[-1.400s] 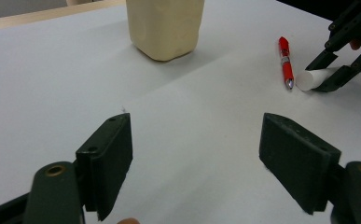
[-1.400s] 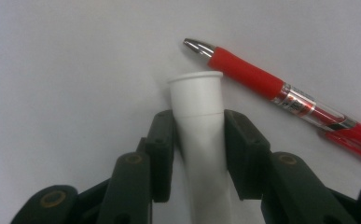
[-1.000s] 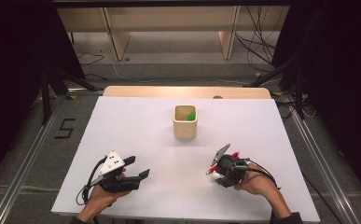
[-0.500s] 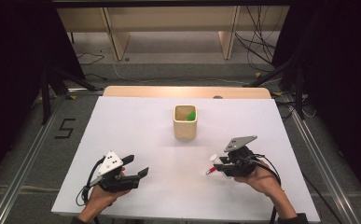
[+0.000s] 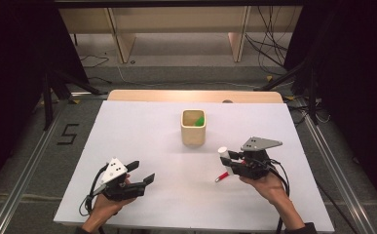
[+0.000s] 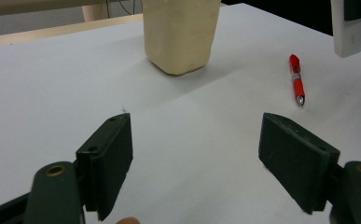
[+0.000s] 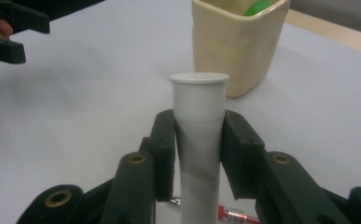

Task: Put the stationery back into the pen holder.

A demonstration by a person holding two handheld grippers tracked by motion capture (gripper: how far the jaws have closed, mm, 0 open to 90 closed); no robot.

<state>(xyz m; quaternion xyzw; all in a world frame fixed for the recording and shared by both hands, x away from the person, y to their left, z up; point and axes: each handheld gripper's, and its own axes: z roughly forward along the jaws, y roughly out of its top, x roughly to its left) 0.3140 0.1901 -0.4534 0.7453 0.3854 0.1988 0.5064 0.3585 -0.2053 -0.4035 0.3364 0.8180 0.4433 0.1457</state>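
At the near edge of the white bench [image 5: 142, 126], the left gripper [image 5: 142, 173] rests low with its fingers [image 6: 107, 158] spread wide and nothing between them. To the right, the right gripper [image 5: 226, 160] has its fingers [image 7: 165, 149] clamped on a white tube [image 7: 199, 140], held upright clear of the bench, its capped end uppermost. A red pen [image 6: 296, 79] lies flat on the bench just below that tube. Farther back, near the middle, stands a cream cup [image 5: 194, 127] with something green [image 5: 199, 121] inside. Judging by the layout, the tube is bound for the cup: it should stay vertical, be carried over the rim and centred before release, so it neither tips the cup nor catches its wall.
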